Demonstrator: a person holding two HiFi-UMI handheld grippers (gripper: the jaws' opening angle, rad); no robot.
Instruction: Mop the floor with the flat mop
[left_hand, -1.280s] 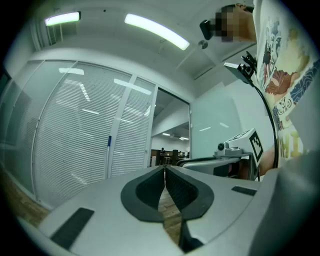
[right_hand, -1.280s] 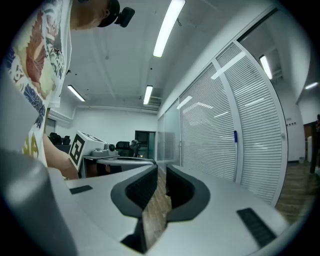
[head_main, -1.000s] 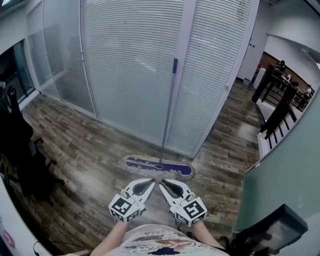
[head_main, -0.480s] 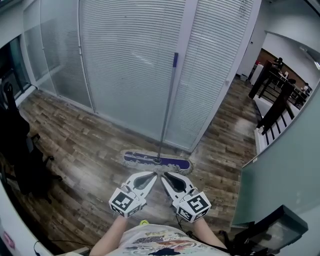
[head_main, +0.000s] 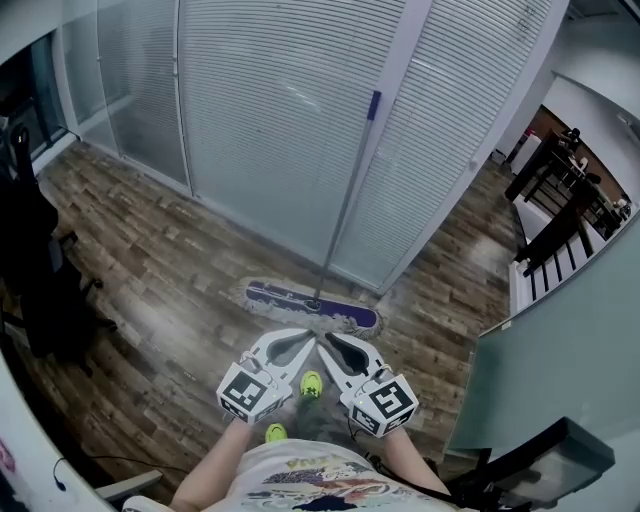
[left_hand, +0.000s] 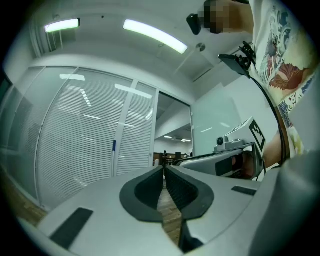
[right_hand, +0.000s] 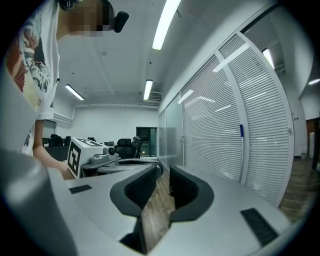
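Note:
The flat mop leans against the blinds wall. Its purple head (head_main: 312, 307) lies on the wood floor, and the grey handle (head_main: 347, 200) rises to a blue tip. My left gripper (head_main: 306, 340) and right gripper (head_main: 324, 342) are held side by side just short of the mop head, touching nothing. Both are shut and empty. In the left gripper view the closed jaws (left_hand: 164, 169) point level, with the mop handle (left_hand: 114, 150) far off to the left. The right gripper view shows its jaws (right_hand: 165, 170) together and the handle (right_hand: 241, 145) at the right.
A glass partition with white blinds (head_main: 270, 120) runs behind the mop. A black office chair (head_main: 35, 270) stands at the left and another chair (head_main: 540, 460) at the bottom right. Dark railings (head_main: 560, 215) are at the far right. The person's yellow-green shoe (head_main: 311, 383) is below the grippers.
Both grippers have moved a little forward with the person's step, and yellow-green shoes have come into view below them. The mop still leans in the same place.

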